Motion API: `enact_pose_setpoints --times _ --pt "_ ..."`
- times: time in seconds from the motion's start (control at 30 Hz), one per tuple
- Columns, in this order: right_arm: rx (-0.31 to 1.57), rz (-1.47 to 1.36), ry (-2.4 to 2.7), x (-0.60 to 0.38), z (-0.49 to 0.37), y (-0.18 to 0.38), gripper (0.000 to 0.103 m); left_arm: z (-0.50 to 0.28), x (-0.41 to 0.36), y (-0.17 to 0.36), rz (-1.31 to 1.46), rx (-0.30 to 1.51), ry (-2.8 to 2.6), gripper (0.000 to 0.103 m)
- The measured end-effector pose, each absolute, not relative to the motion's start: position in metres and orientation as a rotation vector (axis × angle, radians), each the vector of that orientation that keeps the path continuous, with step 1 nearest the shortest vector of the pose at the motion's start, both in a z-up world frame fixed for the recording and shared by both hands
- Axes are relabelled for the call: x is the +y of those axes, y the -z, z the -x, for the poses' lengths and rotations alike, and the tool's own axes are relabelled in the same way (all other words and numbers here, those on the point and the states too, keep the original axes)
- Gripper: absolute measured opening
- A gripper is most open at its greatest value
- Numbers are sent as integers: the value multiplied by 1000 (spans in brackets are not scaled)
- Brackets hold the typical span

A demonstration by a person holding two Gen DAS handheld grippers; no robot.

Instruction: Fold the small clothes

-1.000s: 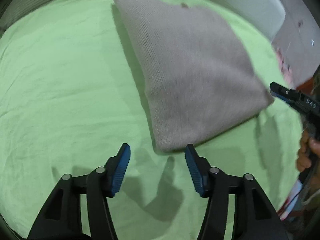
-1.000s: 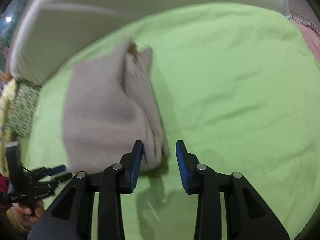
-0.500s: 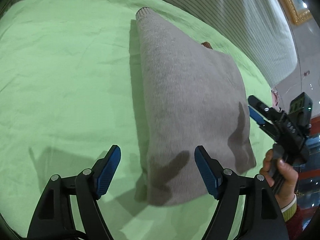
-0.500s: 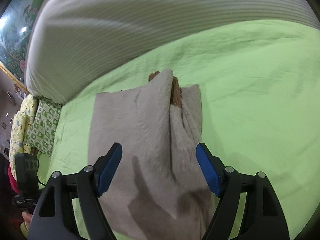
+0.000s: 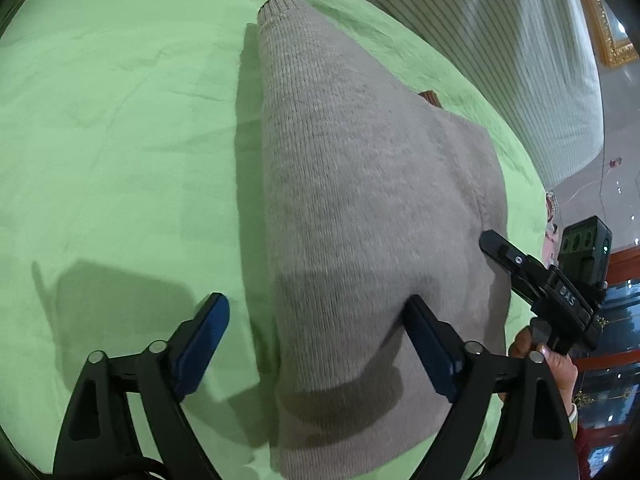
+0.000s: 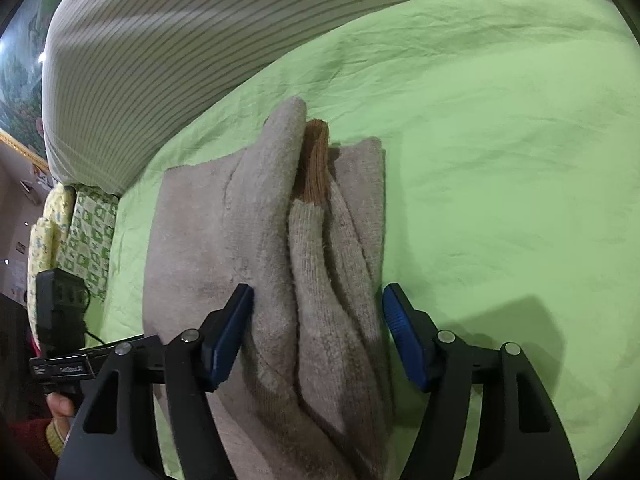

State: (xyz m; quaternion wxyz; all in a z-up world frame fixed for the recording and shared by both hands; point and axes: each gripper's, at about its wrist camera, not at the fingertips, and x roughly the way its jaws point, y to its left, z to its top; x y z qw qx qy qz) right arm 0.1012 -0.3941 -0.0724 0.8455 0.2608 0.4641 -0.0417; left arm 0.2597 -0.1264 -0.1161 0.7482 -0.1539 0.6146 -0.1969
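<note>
A folded beige knit sweater [image 5: 372,216] lies on the green bedsheet [image 5: 120,140]. In the right wrist view the sweater [image 6: 248,216] shows its folded sleeves and a brown cuff [image 6: 314,168]. My left gripper [image 5: 316,332] is open, its jaws wide apart over the sweater's near left edge. My right gripper [image 6: 318,320] is open, its jaws wide on either side of the sweater's right folded edge. The right gripper also shows at the right of the left wrist view [image 5: 520,264], beside the sweater's far edge.
A striped white-grey quilt [image 6: 200,40] lies along the far side of the bed. Patterned green-yellow pillows [image 6: 72,232] sit at the left. The left gripper's body and the holding hand [image 6: 60,360] show at the lower left. The green sheet extends to the right [image 6: 500,160].
Both grippers moved in closer over the sweater, and their jaws opened wider. The sweater itself has stayed in place on the sheet.
</note>
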Motion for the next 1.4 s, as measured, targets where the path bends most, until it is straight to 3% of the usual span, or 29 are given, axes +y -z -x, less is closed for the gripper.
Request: enact_pose_setpoints --times 0.13,0.2,0.27,0.37,0.43,0.6,0.9,1.13,1.4 --pt "983 -554 80 -393 -105 72 68 -267 -130 123 371 1330 458 89" --pt "984 -556 75 -392 -106 72 67 -269 -135 124 391 1320 492 76" --pt "986 -571 67 -392 -107 73 65 -270 -142 126 397 1318 514 72" --pt "983 -601 48 -394 -106 74 56 -270 -144 126 383 1306 512 65" --pt "972 -635 38 -392 -105 75 44 -269 -142 123 394 1299 522 59" --pt "940 -641 47 -377 -98 61 36 -262 -138 108 382 1265 550 45" --pt "894 -689 -48 -317 -83 25 34 -240 -91 63 417 1174 535 40" --pt "872 -703 -183 -246 -98 17 33 -210 6 30 439 1113 464 40" --pt "952 -647 -272 -186 -135 40 33 -191 78 44 451 1110 375 40"
